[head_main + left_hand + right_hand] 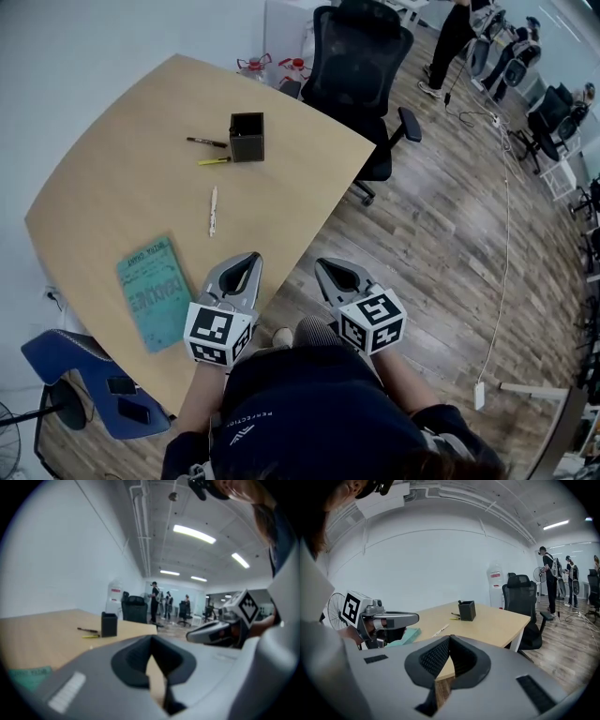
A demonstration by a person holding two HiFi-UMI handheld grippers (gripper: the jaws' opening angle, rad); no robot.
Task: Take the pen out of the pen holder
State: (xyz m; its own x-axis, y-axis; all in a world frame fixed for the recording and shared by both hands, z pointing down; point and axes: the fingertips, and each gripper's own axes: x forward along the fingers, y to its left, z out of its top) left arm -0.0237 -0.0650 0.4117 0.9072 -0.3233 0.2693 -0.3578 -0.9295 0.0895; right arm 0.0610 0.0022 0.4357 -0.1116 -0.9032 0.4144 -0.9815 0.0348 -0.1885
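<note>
A black square pen holder (247,137) stands on the far part of the wooden table (112,187). Next to it lie a black pen (206,142) and a yellow pen (215,161); a white pen (213,210) lies nearer to me. In the right gripper view a dark tip shows above the holder's (467,610) rim. My left gripper (251,257) hovers over the table's near edge, shut and empty, far short of the holder (108,624). My right gripper (323,264) is beside it over the floor, jaws together with nothing between them (450,638).
A teal book (153,292) lies at the table's near left. A black office chair (361,66) stands behind the table, a blue chair (84,375) at its near left corner. People stand at the room's far right, and a cable (506,244) runs across the floor.
</note>
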